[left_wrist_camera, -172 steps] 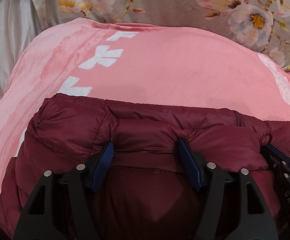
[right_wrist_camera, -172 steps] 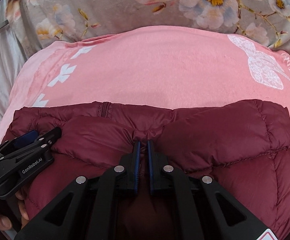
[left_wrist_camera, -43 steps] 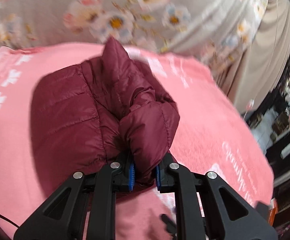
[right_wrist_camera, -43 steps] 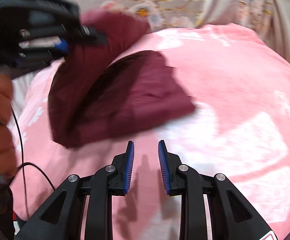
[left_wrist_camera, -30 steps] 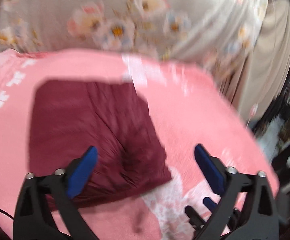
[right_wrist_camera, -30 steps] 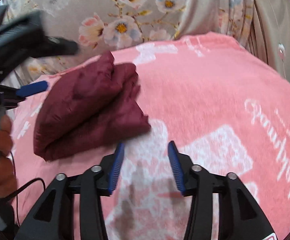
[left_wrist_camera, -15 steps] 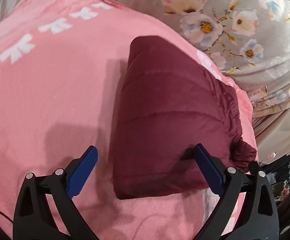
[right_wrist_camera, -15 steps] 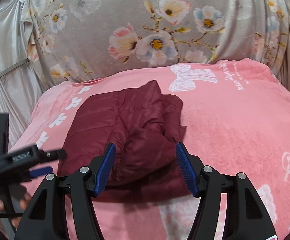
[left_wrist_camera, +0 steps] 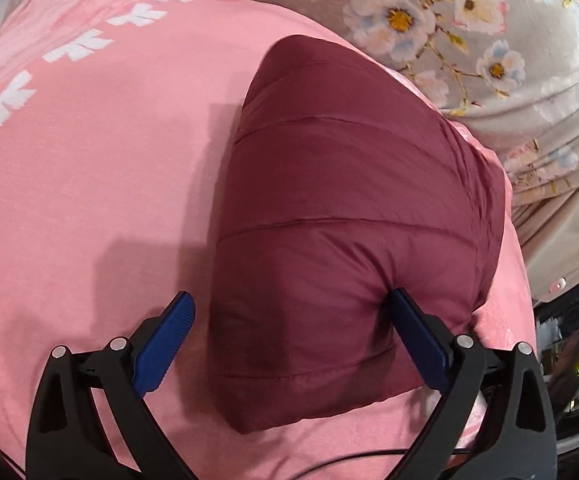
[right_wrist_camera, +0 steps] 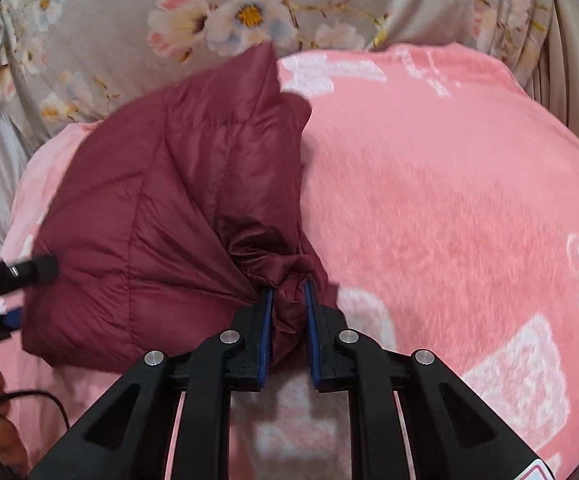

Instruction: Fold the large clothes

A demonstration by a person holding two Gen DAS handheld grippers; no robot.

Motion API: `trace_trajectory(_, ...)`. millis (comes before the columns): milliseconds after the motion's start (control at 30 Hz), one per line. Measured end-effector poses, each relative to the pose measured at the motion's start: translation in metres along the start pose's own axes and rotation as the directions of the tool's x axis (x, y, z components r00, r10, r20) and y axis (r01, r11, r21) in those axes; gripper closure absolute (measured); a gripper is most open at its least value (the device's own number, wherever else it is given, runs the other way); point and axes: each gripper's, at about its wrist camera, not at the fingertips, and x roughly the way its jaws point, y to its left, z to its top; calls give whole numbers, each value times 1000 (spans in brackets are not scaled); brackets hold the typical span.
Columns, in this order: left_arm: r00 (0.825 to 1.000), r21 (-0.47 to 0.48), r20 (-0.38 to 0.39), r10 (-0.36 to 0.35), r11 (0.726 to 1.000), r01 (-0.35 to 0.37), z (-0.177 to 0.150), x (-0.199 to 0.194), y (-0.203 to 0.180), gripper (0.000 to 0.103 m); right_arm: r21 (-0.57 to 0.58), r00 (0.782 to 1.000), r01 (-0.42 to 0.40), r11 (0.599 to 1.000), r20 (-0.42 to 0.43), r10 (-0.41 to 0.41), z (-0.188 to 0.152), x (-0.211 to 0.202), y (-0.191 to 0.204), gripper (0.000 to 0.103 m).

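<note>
A maroon puffer jacket (left_wrist_camera: 349, 208) lies folded in a thick bundle on a pink blanket (left_wrist_camera: 89, 160). My left gripper (left_wrist_camera: 289, 340) is open wide, its blue pads either side of the bundle's near end; the right pad presses into the fabric. In the right wrist view the jacket (right_wrist_camera: 161, 208) bulges at left, and my right gripper (right_wrist_camera: 287, 320) is shut on a bunched fold of it at the bundle's near right corner. The left gripper's tip (right_wrist_camera: 29, 270) shows at the far left there.
A grey floral curtain (right_wrist_camera: 217, 12) hangs behind the bed. The pink blanket (right_wrist_camera: 449, 200) with white prints spreads to the right. A black cable (right_wrist_camera: 37, 400) and a hand sit at lower left. Dark furniture (left_wrist_camera: 569, 360) stands past the bed's right edge.
My right gripper has moved in and shut on a bunched fold of the jacket. My left gripper stays open and has come closer over the bundle's near end.
</note>
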Motion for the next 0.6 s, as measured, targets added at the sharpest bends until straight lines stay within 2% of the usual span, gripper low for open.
trace_trajectory(100, 992, 64, 110, 61, 996, -68, 13, -20, -15, 11, -8, 1000, -8, 1000, -13, 8, 0, 1, -2, 91)
trace_trajectory(233, 982, 122, 173, 75, 988, -97, 48, -33, -30, 11, -20, 1000, -10, 1000, -9, 9, 18, -14, -4, 83)
trace_trajectory(400, 948, 170, 286, 137, 967, -191, 103, -42, -52, 11, 12, 991, -29, 1000, 130, 27, 68, -60, -1, 83)
trace_trajectory(500, 939, 172, 307, 152, 962, -212, 133, -37, -68, 11, -16, 981, -59, 998, 183, 61, 110, -64, 17, 82)
trace_trajectory(600, 942, 180, 284, 178, 955, -235, 154, -18, -81, 11, -55, 982, -71, 996, 173, 79, 146, -36, 43, 82)
